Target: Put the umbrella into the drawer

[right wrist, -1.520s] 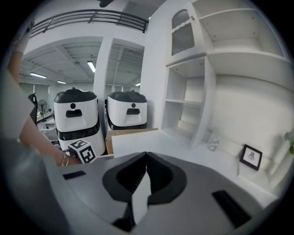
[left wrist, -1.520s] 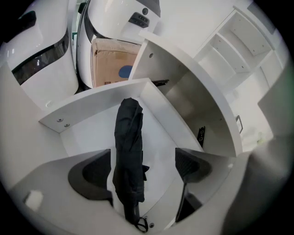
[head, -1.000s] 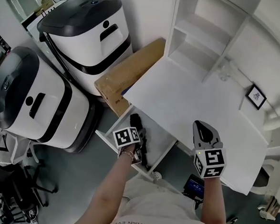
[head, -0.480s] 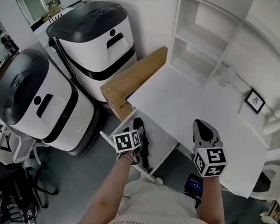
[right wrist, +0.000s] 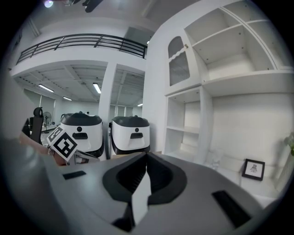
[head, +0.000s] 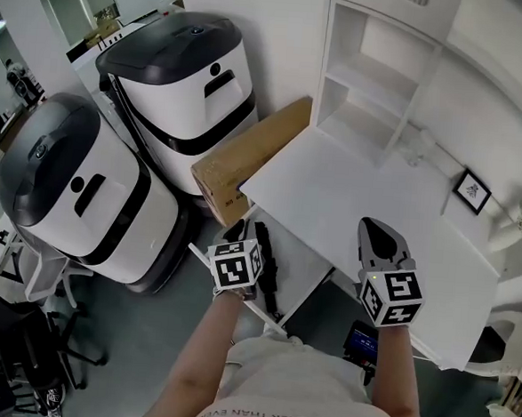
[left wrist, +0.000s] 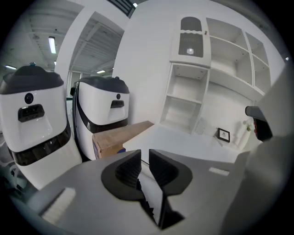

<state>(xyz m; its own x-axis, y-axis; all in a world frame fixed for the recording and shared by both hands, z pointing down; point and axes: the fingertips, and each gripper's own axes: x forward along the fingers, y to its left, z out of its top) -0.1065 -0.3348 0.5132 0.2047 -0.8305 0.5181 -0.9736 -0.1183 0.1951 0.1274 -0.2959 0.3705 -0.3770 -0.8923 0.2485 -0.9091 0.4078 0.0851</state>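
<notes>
The left gripper (left wrist: 144,161) has lifted clear of the drawer (head: 307,263), and its jaws have just been closing to a narrow, empty gap. The umbrella (head: 266,266), as far as I can tell, lies inside, near the drawer's left wall. The right gripper (head: 379,244) hovers pinched together and empty.

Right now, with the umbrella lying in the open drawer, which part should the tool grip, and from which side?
Probably the middle of the umbrella, from above, jaws across its slim body: it lies flat along the drawer, whose walls close off the sides.
</notes>
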